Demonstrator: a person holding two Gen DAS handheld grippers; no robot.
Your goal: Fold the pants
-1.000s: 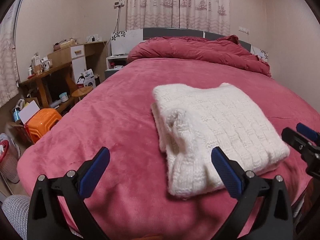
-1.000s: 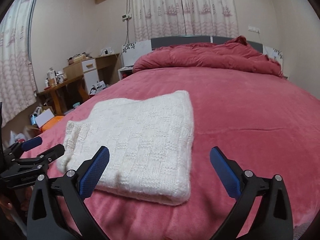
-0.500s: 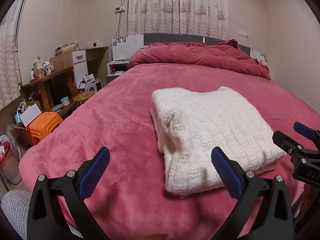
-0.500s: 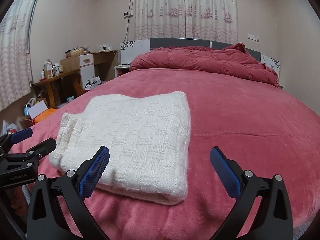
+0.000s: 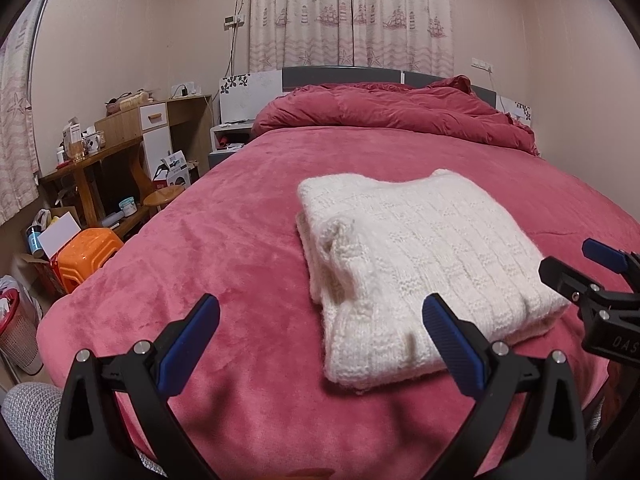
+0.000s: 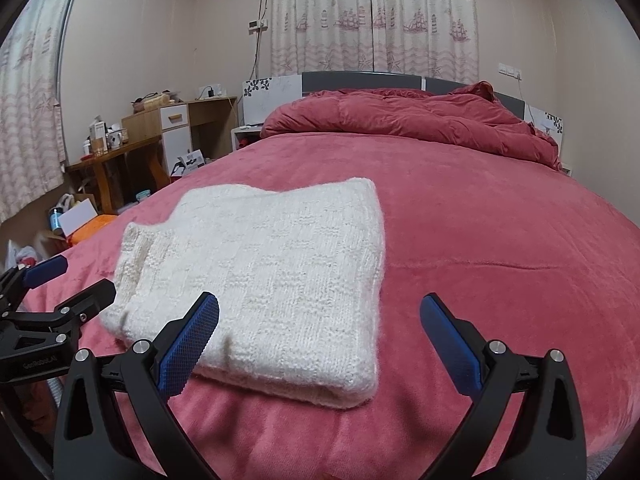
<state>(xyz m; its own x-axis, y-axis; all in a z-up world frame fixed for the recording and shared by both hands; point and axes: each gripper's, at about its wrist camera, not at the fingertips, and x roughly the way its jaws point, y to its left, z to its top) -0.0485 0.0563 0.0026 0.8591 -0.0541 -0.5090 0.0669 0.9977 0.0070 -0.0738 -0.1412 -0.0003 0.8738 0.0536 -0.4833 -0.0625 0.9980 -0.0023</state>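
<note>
Lying bunched against the headboard (image 5: 344, 76): a red duvet (image 5: 392, 116). Standing left of the bed (image 5: 240, 240): cluttered desk (image 5: 100, 160), orange stool (image 5: 86, 256). Hanging behind: ship-print curtains (image 5: 352, 16).

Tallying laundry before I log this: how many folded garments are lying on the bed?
1. A white knit garment lies folded on the red bed cover, just beyond both open grippers. Nothing else folded shows, though the heaped duvet could hide something.
</note>
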